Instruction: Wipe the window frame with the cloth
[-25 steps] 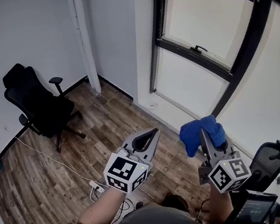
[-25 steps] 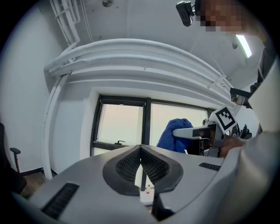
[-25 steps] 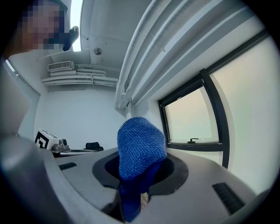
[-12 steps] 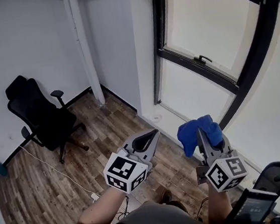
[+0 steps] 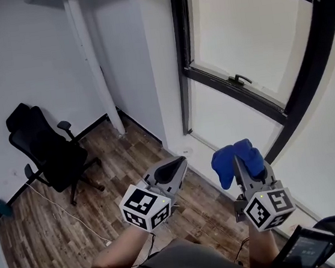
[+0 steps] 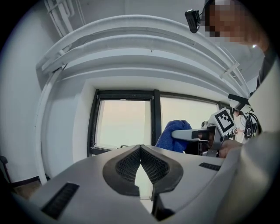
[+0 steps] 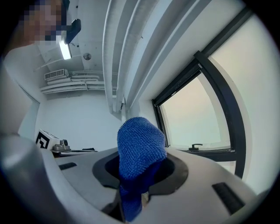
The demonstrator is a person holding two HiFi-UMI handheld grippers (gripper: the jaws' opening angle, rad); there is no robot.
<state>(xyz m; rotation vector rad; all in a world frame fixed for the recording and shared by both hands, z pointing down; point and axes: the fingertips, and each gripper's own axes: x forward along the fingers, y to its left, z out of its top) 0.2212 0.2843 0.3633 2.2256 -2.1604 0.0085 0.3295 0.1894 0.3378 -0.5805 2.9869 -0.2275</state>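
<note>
Since 1 second ago the head view has swung up towards the window, so the black metal window frame (image 5: pixel 235 92) fills more of the upper right, and both grippers sit slightly lower in the view; their pose towards each other is unchanged.

Left gripper (image 5: pixel 181 160) is raised in front of the person with its grey jaws pressed together at the tips; its own view shows only a small gap behind the tips and nothing held between them; its marker cube (image 5: pixel 143 207) faces the head camera.

Right gripper (image 5: pixel 242 162) is held just beside it, to the right, and pinches the blue microfibre cloth (image 5: pixel 226 164); in the right gripper view the cloth (image 7: pixel 140 146) is clamped low between the 2 jaws and bulges up and over the tips in a rounded fold.

Cloth and frame are apart; the cloth hangs in the air below the frame's horizontal bar, which carries a black window handle (image 5: pixel 240 80); the frame's vertical bar (image 5: pixel 183 55) stands beside a white wall.

Well away on the left, a black office chair (image 5: pixel 45 145) stands on the brown wood-plank floor (image 5: pixel 52 229), near a white vertical pipe (image 5: pixel 93 72) in the corner.
</note>
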